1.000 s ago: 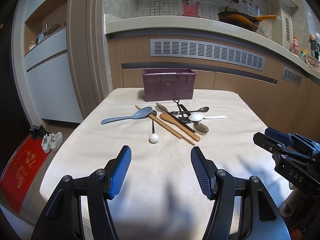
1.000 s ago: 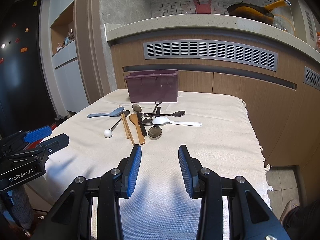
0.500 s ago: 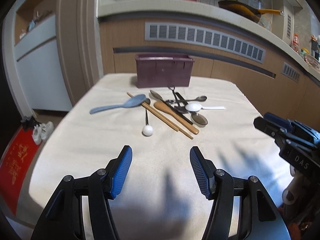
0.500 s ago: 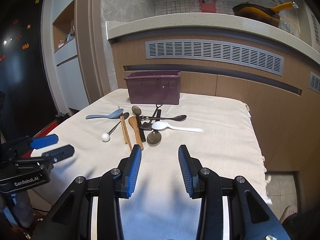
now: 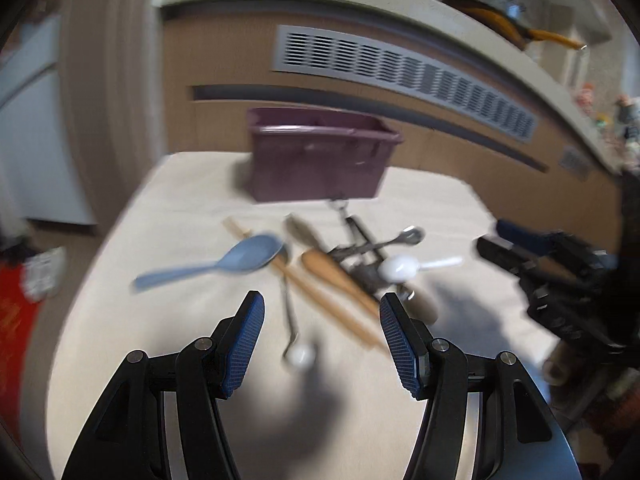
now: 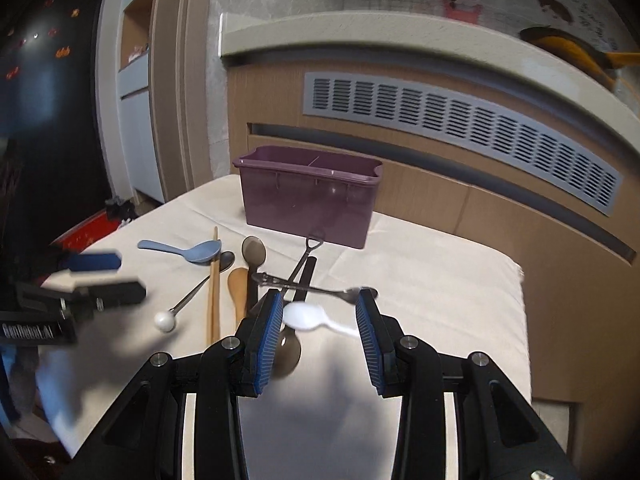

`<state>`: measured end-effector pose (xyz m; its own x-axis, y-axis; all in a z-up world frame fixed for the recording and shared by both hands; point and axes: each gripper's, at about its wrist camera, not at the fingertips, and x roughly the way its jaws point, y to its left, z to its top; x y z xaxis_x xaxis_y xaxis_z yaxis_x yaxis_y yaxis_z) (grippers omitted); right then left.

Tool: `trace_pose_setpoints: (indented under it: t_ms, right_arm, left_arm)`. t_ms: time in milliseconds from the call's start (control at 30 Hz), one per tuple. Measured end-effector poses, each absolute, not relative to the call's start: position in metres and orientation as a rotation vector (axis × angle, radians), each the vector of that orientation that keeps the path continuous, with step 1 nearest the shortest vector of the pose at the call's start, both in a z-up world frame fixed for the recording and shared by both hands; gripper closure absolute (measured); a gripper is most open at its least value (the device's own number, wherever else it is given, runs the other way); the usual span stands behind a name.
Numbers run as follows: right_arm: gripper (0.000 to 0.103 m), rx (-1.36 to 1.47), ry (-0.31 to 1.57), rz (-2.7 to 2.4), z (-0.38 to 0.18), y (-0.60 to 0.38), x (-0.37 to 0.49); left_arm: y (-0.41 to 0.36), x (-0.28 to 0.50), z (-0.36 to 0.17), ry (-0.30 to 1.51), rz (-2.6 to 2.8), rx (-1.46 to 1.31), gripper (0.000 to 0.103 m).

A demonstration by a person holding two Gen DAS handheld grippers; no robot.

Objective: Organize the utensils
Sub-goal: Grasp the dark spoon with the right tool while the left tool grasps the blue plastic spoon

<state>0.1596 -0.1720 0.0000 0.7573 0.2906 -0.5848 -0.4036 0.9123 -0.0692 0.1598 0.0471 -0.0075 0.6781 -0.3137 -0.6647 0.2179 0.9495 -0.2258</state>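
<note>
A pile of utensils lies on the cream tablecloth (image 6: 440, 280) in front of a purple divided bin (image 6: 310, 196): a blue spoon (image 5: 236, 260), wooden chopsticks (image 6: 214, 292), a wooden spoon (image 6: 239, 288), a white-ball-ended metal stick (image 5: 298, 354), dark metal spoons and a white plastic spoon (image 6: 308, 316). My left gripper (image 5: 320, 344) is open, its fingers either side of the ball-ended stick. My right gripper (image 6: 320, 334) is open just above the white spoon. The bin also shows in the left wrist view (image 5: 320, 160).
A wooden counter front with grey vents (image 6: 460, 120) rises behind the table. A pan (image 6: 568, 48) sits on the counter. The table's right edge (image 6: 524, 320) drops to the floor. A red mat (image 5: 16, 320) and shoes lie on the floor at left.
Both grippers have moved forward and down toward the utensil pile. The left now straddles the ball-ended stick; the right is over the white spoon. Both stay open.
</note>
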Motion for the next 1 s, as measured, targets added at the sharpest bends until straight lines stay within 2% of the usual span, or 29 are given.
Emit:
trace_pose_setpoints:
  t_ms: [100, 300, 500, 733, 1000]
  right_arm:
    - [0.067, -0.19, 0.646, 0.413, -0.007, -0.168, 0.185]
    - [0.067, -0.174, 0.731, 0.44, -0.023, -0.166, 0.225]
    - [0.067, -0.185, 0.787, 0.488, -0.034, -0.166, 0.255]
    - [0.067, -0.219, 0.813, 0.511, -0.038, -0.16, 0.27]
    - [0.067, -0.215, 0.829, 0.552, -0.042, -0.16, 0.264]
  left_arm:
    - [0.069, 0.199, -0.016, 0.829, -0.35, -0.191, 0.041]
    - [0.095, 0.248, -0.043, 0.913, -0.222, 0.025, 0.041]
    - [0.121, 0.273, -0.067, 1.026, -0.252, -0.073, 0.041]
    - [0.07, 0.255, -0.074, 1.149, -0.366, -0.047, 0.041]
    - [0.048, 0.248, -0.071, 1.13, -0.395, 0.161, 0.041]
